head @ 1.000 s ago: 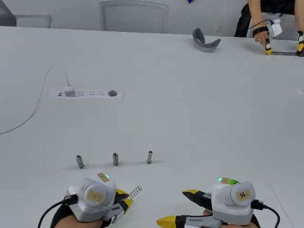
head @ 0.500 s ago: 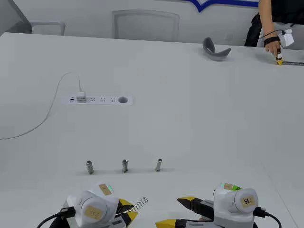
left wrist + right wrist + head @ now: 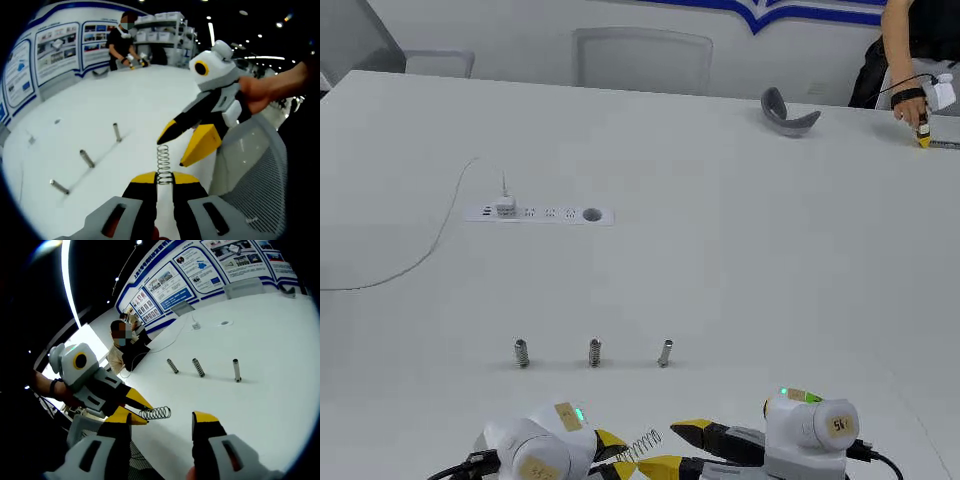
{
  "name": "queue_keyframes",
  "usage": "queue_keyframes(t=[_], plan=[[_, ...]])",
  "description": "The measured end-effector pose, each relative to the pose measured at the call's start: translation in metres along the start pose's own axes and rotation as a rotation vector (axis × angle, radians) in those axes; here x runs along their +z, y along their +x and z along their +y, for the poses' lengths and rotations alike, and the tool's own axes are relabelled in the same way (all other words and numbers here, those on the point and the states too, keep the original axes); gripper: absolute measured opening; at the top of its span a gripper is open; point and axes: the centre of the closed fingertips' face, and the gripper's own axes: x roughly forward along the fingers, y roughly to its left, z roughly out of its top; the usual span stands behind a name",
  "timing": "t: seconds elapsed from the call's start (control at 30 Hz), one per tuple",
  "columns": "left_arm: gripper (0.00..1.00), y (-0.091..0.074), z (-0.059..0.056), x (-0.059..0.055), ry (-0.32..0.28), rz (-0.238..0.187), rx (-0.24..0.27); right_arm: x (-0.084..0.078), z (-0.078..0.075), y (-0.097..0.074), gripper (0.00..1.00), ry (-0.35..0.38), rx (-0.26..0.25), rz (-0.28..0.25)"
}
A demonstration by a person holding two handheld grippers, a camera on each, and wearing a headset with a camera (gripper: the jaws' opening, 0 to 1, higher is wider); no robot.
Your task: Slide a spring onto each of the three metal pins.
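Steel spring (image 3: 642, 444) is pinched by its near end in the left gripper (image 3: 163, 179). The jaws are closed tight on it and the rest pokes straight out past the yellow tips. So the spring's long axis runs along that gripper, lying fairly flat over the white table (image 3: 740, 260) at the near edge. Its free end is aimed toward the right gripper (image 3: 161, 418). That one has its jaws wide apart with nothing in them. In the left gripper view the spring's free end sits right by one of the right gripper's tips, and I can't tell if they touch.

Next row out is the three pins. The left pin (image 3: 521, 352) and the middle pin (image 3: 594, 352) each wear a spring already, so I'd call it two down, one to go. The bare pin (image 3: 664, 352) is the rightmost and leans a little. It's ahead of the held spring and slightly right, well clear of it. The right gripper's tips are roughly in line with it, but the left one has the goods. The pin stands up and the spring lies down, so my guess is the coil has to be tipped upright and its open end lined up over the pin top.

Further back there's a power strip (image 3: 540, 214), then a chair (image 3: 640, 60) and another person's hand (image 3: 910, 105) at the far corner.
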Motion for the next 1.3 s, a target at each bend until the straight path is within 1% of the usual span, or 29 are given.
queue_keyframes(t=[0.17, 0.3, 0.43, 0.57, 0.63, 0.67, 0.77, 0.93, 1.03, 1.13, 1.3], plan=[[0.10, 0.000, -0.004, 0.002, 0.013, -0.004, -0.012, 0.000, 0.002, 0.001, 0.42, 0.014, 0.014, -0.009], [0.10, 0.000, -0.004, 0.005, 0.016, -0.012, -0.013, 0.001, 0.006, 0.001, 0.36, 0.038, 0.036, -0.017], [0.10, -0.001, -0.004, 0.009, 0.022, -0.022, -0.013, 0.002, 0.009, 0.002, 0.32, 0.051, 0.046, -0.017], [0.10, -0.001, -0.003, 0.009, 0.035, -0.019, -0.014, 0.008, 0.013, 0.003, 0.29, 0.054, 0.060, -0.027], [0.10, -0.001, -0.002, 0.008, 0.032, -0.015, -0.016, 0.010, 0.013, 0.003, 0.27, 0.032, 0.062, -0.032], [0.10, -0.001, -0.002, 0.008, 0.035, -0.015, -0.016, 0.010, 0.013, 0.003, 0.26, 0.033, 0.061, -0.032], [0.10, -0.001, 0.000, 0.009, 0.052, -0.013, -0.017, 0.013, 0.014, 0.003, 0.25, 0.041, 0.070, -0.031], [0.10, -0.001, 0.001, 0.012, 0.063, -0.022, -0.019, 0.019, 0.015, 0.002, 0.24, 0.030, 0.073, -0.023], [0.10, 0.000, 0.001, 0.012, 0.048, -0.026, -0.038, 0.022, 0.018, 0.002, 0.23, 0.006, 0.089, -0.008], [0.10, 0.000, 0.001, 0.013, 0.056, -0.033, -0.043, 0.024, 0.020, 0.002, 0.22, -0.027, 0.095, 0.020], [0.10, 0.000, 0.003, 0.016, 0.061, -0.043, -0.057, 0.028, 0.022, 0.002, 0.20, -0.115, 0.113, 0.093]])
